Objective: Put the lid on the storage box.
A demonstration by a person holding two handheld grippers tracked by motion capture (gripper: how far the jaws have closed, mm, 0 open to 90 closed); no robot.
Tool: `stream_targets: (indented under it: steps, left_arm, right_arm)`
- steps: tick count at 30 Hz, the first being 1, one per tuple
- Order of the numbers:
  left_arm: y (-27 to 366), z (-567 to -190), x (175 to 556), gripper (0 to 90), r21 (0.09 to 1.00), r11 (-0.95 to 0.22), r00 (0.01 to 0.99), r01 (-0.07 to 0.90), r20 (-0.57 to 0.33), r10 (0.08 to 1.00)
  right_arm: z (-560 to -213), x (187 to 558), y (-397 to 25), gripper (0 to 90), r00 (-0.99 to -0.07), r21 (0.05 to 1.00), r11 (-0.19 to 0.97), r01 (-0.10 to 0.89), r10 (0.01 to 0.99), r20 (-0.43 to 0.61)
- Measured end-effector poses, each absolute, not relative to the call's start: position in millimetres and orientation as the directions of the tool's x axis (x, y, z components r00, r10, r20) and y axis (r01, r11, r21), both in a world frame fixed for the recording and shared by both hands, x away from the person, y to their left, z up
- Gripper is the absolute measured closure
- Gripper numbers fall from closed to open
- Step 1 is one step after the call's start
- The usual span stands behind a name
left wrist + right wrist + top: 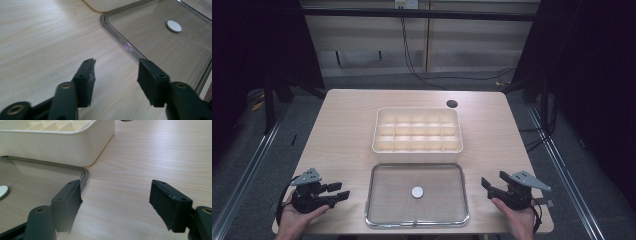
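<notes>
A big wooden table is holding everything. A cream box with lots of little square spaces is sitting in the middle. Just in front of it, a clear lid is lying flat (a small white round dot is sitting at its middle). The left gripper and right gripper are resting beside the lid — one on each side — both spread wide, pinching nothing.

Left gripper at seven o'clock, held in the left hand, jaws spread and pointing toward three, right gripper at five o'clock, held in the right hand, jaws spread, pointing toward ten
</notes>
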State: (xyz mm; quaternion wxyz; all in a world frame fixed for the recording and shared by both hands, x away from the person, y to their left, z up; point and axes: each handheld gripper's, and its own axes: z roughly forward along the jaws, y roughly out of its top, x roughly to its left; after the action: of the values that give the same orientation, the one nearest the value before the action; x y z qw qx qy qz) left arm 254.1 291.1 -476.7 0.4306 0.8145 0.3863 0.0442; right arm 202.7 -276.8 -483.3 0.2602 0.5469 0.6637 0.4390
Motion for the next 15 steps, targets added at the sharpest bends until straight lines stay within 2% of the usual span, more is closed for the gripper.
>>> stream_targets:
  steps: [1,3,6,8,9,10,11,12,13,15]
  left_arm:
    - [291,-477,254,43.7,0.732,-0.323,0.689,0.599,-0.266,0.674]
    - [292,-476,254,33.1,0.733,-0.296,0.664,0.612,-0.275,0.695]
    - [294,-476,255,27.6,0.736,-0.265,0.645,0.623,-0.293,0.706]
    - [294,-476,255,28.1,0.736,-0.262,0.651,0.625,-0.306,0.695]
    - [294,-477,255,31.4,0.733,-0.264,0.658,0.627,-0.317,0.683]
    - [291,-476,254,41.7,0.738,-0.297,0.69,0.606,-0.302,0.658]
    - [291,-476,254,45.6,0.738,-0.297,0.69,0.606,-0.302,0.658]
    - [288,-476,252,45.6,0.75,-0.345,0.719,0.565,-0.241,0.652]
    - [288,-476,252,43.3,0.75,-0.345,0.719,0.565,-0.241,0.652]
    - [283,-475,250,44.6,0.764,-0.35,0.73,0.542,-0.221,0.647]
  right_arm:
    - [-483,203,-277,24.2,-0.267,0.868,0.012,0.497,0.954,0.139]
    - [-483,203,-278,24.0,-0.263,0.867,0.009,0.498,0.954,0.141]
    - [-481,202,-277,24.0,-0.258,0.864,0.006,0.504,0.955,0.144]
    - [-481,201,-277,24.0,-0.261,0.866,0.014,0.5,0.956,0.135]
    - [-481,201,-276,24.9,-0.263,0.864,0.019,0.503,0.955,0.133]
    - [-478,200,-275,26.5,-0.272,0.863,0.013,0.505,0.951,0.145]
    - [-478,200,-275,26.5,-0.272,0.863,0.013,0.505,0.951,0.145]
    - [-476,198,-275,27.9,-0.273,0.848,-0.001,0.53,0.947,0.171]
    - [-476,198,-275,27.9,-0.273,0.848,-0.001,0.53,0.947,0.171]
    - [-473,198,-275,28.5,-0.273,0.847,-0.017,0.531,0.943,0.191]
